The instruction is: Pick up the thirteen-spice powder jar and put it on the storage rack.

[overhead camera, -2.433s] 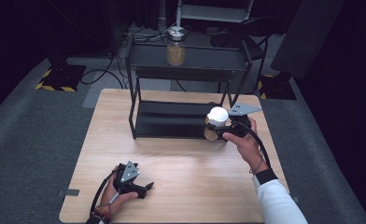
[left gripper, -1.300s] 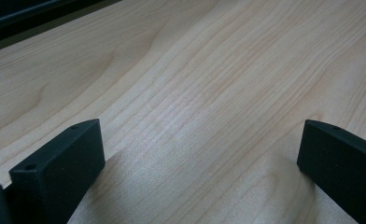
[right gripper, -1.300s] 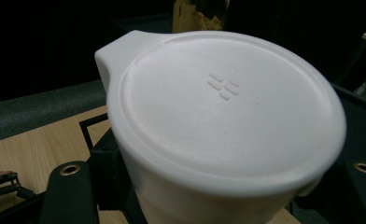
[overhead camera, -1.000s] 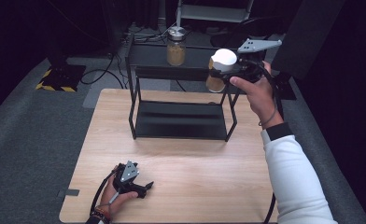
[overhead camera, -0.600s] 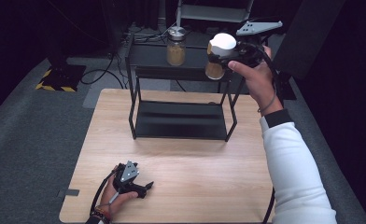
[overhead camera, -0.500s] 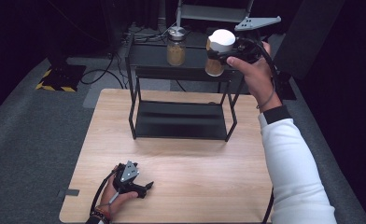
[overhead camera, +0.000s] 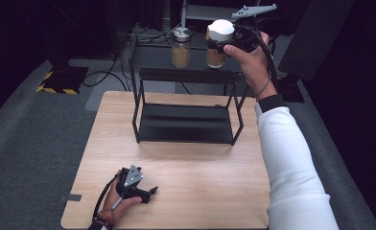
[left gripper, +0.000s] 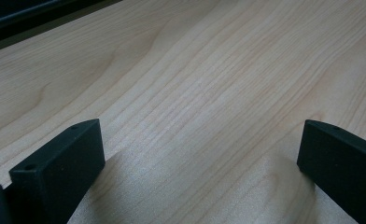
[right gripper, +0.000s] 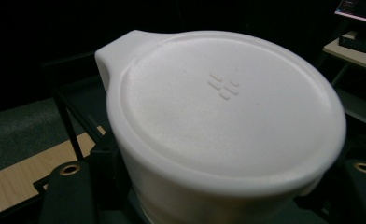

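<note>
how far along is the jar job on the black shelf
Done: one metal-lidded jar already stands on the rack's top shelf. In hand: the right gripper is shut on the white-lidded jar, holding it at the top shelf, right of the first jar. Left: setting it down and letting go. The left gripper rests open on the table.

High view: fixed above the person's side, facing forward and down over the whole pale wooden counter (overhead camera: 186, 167) and the black metal two-tier rack (overhead camera: 186, 96) at its far end. Left gripper view: very low, close to the counter surface, grain visible, rack's edge at top left. Right gripper view: raised, tight on the white-lidded glass jar (right gripper: 223, 116); rack and counter lie below it, shared with the high view.
</note>
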The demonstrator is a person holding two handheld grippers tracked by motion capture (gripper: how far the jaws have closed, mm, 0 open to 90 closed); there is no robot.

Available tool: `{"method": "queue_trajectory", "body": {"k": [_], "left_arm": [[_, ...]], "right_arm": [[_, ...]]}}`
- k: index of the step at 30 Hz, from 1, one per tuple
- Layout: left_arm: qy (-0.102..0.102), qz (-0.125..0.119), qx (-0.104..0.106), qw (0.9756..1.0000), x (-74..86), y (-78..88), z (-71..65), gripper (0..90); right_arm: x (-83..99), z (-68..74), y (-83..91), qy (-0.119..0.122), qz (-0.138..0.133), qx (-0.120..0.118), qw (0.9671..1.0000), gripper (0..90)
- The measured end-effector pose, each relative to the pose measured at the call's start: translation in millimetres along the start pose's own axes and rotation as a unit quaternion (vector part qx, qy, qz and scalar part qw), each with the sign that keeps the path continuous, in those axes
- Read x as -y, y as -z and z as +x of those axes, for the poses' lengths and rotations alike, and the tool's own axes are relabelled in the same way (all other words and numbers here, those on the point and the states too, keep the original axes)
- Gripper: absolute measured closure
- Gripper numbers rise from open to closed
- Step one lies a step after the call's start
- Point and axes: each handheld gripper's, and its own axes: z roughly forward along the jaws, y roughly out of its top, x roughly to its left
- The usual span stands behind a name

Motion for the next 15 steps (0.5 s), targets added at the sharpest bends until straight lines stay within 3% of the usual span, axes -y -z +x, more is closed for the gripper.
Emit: {"method": "queue_trajectory", "body": {"k": [11, 15], "left_arm": [[0.0, 0.0, 0.0, 1.0, -0.1, 0.0, 0.1, 0.1], [0.0, 0.0, 0.0, 1.0, 0.0, 0.0, 0.1, 0.1]], "right_arm": [[6.5, -7.9, -8.9, -0.022, -0.002, 0.026, 0.9994, 29.7], [5.6, -6.8, -13.6, -0.021, 0.009, 0.035, 0.9991, 29.8]]}}
